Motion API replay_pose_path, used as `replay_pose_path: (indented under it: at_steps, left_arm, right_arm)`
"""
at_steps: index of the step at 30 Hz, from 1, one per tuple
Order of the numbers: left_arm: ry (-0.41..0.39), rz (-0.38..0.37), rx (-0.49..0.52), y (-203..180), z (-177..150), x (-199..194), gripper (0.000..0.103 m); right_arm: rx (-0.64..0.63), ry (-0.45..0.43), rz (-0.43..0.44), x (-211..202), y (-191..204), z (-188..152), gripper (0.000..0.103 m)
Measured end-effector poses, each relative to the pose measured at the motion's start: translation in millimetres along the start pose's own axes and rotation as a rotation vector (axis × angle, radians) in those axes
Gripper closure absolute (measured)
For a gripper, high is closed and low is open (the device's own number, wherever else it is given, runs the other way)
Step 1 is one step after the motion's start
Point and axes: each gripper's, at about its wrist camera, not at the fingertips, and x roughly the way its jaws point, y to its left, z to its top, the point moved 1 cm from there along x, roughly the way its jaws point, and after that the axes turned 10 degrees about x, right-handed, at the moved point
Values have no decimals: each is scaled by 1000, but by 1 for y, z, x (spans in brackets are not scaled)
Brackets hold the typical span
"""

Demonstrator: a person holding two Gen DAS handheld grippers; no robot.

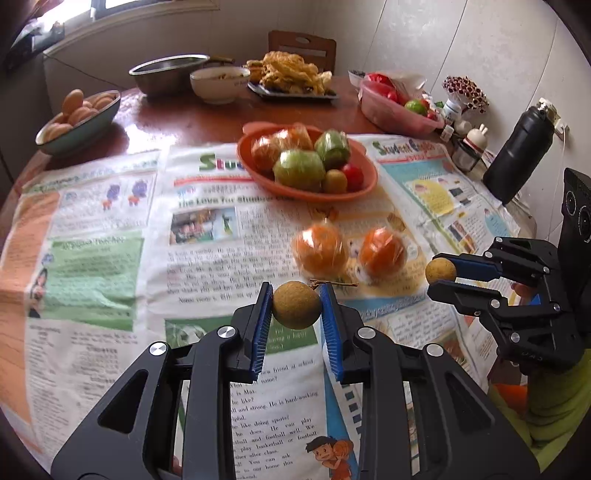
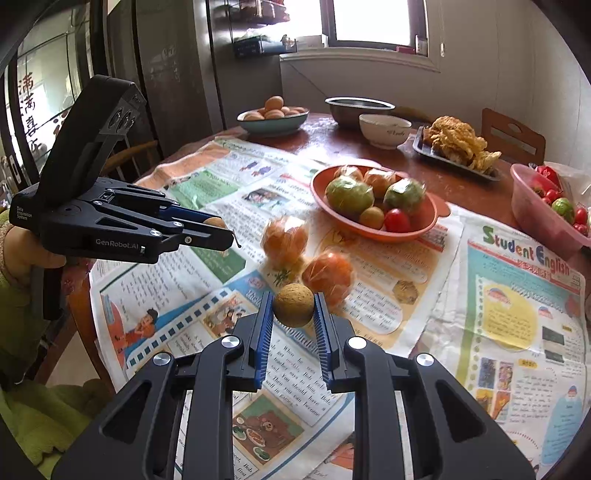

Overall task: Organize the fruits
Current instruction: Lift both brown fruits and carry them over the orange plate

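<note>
Both my hand-held grippers, left (image 1: 296,301) and right (image 2: 293,304), clamp a longan each; I'd carry them level to the orange bowl (image 1: 258,173), then release gently.

This is a home dining room or eat-in kitchen. Beyond the fingers stands a round wooden table (image 2: 314,142) spread with newspaper (image 1: 207,221), laid with a bowl of eggs (image 1: 79,118), a steel basin (image 1: 168,75), a china bowl (image 2: 384,129), a tray of fried food (image 1: 291,79) and an orange fruit bowl (image 1: 306,162). Farther off are a wooden chair (image 1: 303,48), a window (image 2: 369,22) and a tall fridge (image 2: 177,66).
</note>
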Motion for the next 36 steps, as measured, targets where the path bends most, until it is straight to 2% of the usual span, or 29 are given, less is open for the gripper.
replay_pose_path:
  at_steps: [10, 19, 36]
  left_arm:
    - [-23, 14, 13, 9, 37, -1, 84]
    - [-26, 6, 23, 15, 69, 15, 84]
    - [16, 10, 8, 31, 91, 60, 84]
  right_arm:
    - [20, -41, -26, -8, -22, 27, 82]
    - [32, -50, -40, 0, -43, 53, 82]
    - [71, -32, -71, 31, -83, 80, 82]
